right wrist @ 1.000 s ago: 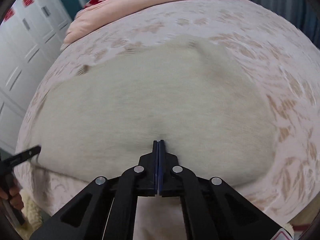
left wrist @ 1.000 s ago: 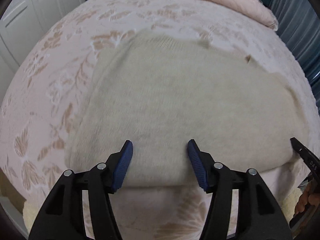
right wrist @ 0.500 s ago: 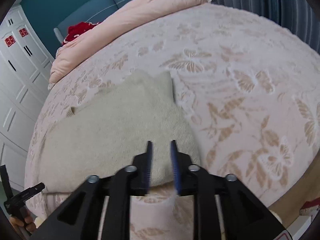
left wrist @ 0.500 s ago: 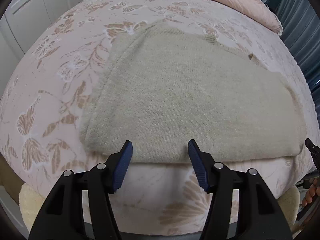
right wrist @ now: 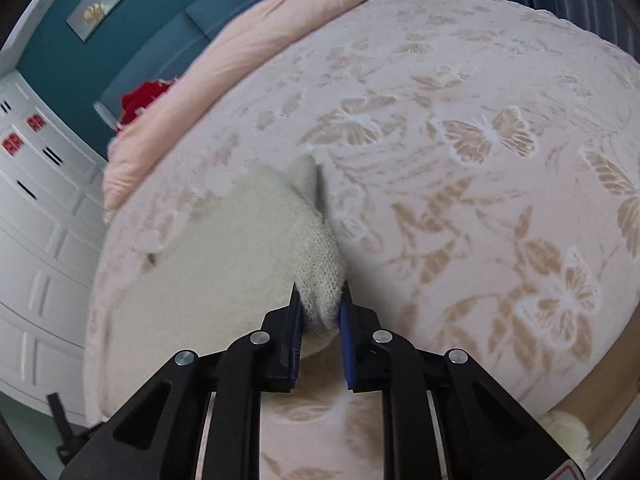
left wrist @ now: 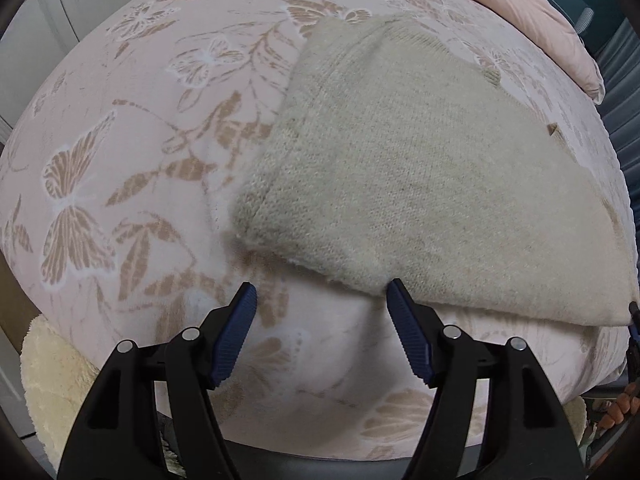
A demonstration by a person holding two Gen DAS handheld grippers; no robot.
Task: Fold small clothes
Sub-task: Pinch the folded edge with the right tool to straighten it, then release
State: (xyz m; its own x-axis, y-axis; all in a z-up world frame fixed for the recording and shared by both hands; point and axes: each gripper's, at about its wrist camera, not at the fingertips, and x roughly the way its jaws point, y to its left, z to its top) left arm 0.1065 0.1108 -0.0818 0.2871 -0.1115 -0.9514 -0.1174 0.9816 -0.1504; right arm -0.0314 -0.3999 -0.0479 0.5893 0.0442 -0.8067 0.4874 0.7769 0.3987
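Cream knitted sweater [left wrist: 420, 176] lies folded on a pink bedspread [left wrist: 132, 152] patterned with tan butterflies and leaves, near the bed's front edge. Above that edge hangs the left gripper [left wrist: 320, 300], its blue-padded jaws spreading wider with nothing between them; the right-hand pad sits just beside the sweater's near hem. The right gripper [right wrist: 320, 300] is closing its jaws on the sweater's near right corner, pinching the knit between both pads.

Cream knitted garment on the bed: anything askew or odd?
The cream knitted garment lies askew on the floral pink bedspread, its near edge slanting. The right gripper is closing on a bunched corner. No damage visible.
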